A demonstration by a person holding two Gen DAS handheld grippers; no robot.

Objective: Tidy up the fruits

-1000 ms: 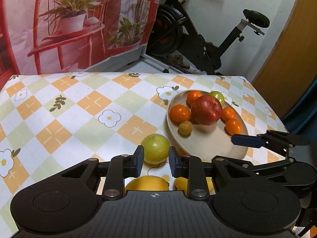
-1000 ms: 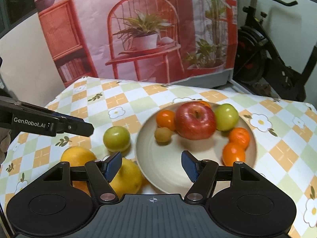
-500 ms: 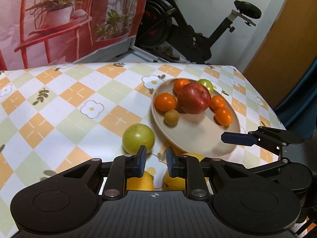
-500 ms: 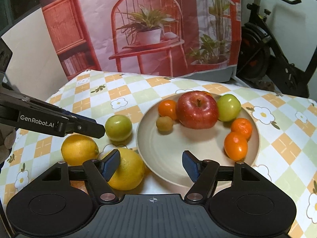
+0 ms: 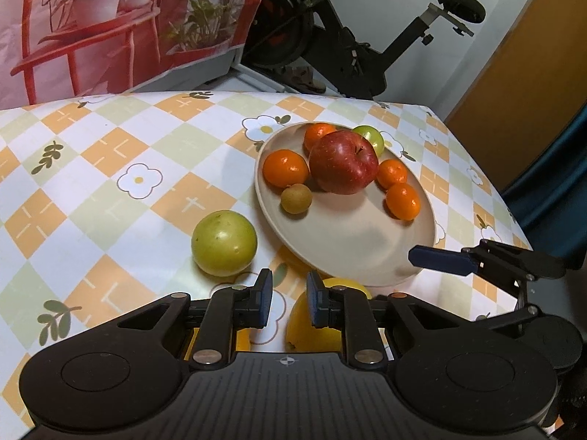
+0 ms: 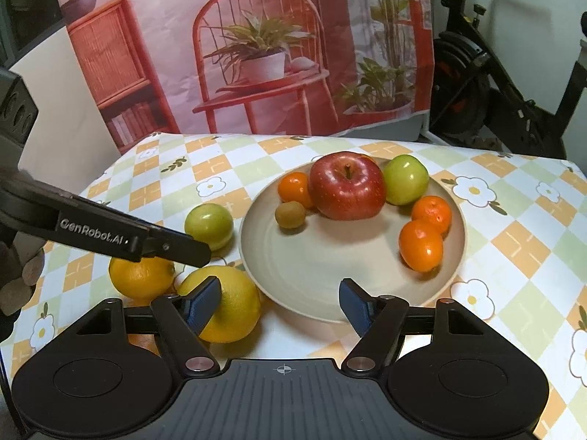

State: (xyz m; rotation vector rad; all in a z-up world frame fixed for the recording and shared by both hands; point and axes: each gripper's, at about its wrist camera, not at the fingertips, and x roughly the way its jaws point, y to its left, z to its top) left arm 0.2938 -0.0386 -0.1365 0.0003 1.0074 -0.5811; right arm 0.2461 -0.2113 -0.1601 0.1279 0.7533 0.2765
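While our left gripper hangs low over the near edge of the table, its blue-padded jaws stand a narrow gap apart with nothing between them, so we call it released. Just under and past it lie two lemons: one lemon touching the plate's near-left rim, the other lemon just to its left. Our right gripper has its jaws spread wide and bare, its left pad in front of the first lemon, its right pad in front of the plate's near rim.

Beyond the lemons a green apple sits alone on the tablecloth, just beside the plate's left rim but apart from it. The cloth is a check of orange, pale green and white squares with printed flowers and leaf sprigs.

On the beige plate we count a small brownish round fruit, a mandarin behind it, a large red apple in the middle, a second green apple at the far right, and two more mandarins touching each other at the right. A further orange fruit shows behind the red apple in the left view.

Past the table's far edge hangs a printed backdrop of a red chair, potted plants and a shelf. To its right stands a black exercise bike against a white wall, with an orange-brown door at the far right.
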